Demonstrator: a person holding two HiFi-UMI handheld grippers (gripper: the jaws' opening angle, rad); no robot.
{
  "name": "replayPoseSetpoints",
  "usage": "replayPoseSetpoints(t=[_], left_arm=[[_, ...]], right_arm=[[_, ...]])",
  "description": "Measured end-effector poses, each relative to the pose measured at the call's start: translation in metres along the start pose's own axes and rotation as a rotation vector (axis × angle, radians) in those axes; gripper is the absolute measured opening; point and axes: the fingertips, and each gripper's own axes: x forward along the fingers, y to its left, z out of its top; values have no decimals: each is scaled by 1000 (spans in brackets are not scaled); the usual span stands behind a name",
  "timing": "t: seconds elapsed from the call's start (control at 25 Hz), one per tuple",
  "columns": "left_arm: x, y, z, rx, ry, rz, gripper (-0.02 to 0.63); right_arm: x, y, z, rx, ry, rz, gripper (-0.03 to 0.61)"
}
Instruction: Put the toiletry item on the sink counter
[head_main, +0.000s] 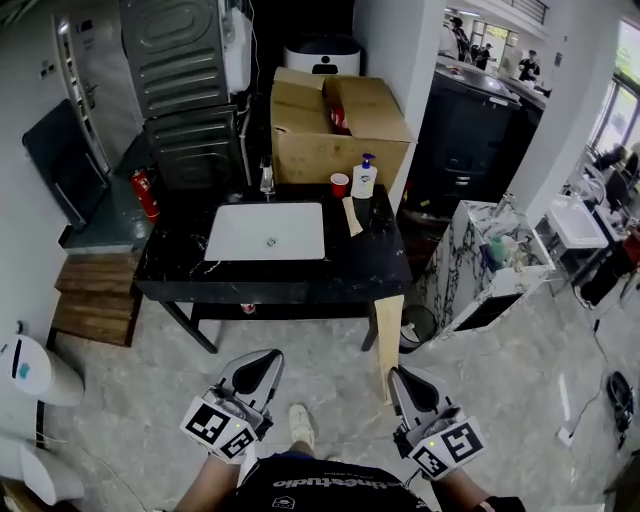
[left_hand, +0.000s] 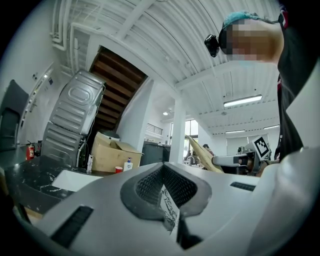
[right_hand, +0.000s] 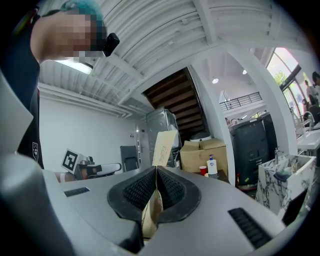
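Note:
The black sink counter (head_main: 370, 265) with a white basin (head_main: 266, 231) stands ahead of me across the floor. My right gripper (head_main: 397, 375) is shut on a long flat tan packet (head_main: 388, 335), which points up toward the counter's front right corner. In the right gripper view the packet (right_hand: 164, 147) rises from between the closed pads (right_hand: 172, 190). My left gripper (head_main: 262, 372) is low at the left, well short of the counter. Its jaws (left_hand: 162, 170) are shut with a thin white printed slip (left_hand: 170, 207) between the pads.
A white pump bottle (head_main: 364, 178), a red cup (head_main: 340, 185) and a flat tan stick (head_main: 352, 215) sit at the counter's back right. Behind are a cardboard box (head_main: 335, 125) and grey appliances (head_main: 190, 90). A marble cabinet (head_main: 490, 265) stands to the right and wooden steps (head_main: 95, 300) to the left.

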Motion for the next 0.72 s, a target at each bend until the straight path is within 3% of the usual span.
replayPoseSetpoints(t=[0.4, 0.72], left_arm=[[60, 123, 23, -22, -55, -18, 14], [98, 170, 15, -61, -46, -55, 14]], right_arm=[[145, -21, 30, 16, -27, 8, 41], [188, -39, 32, -18, 0, -41, 41]])
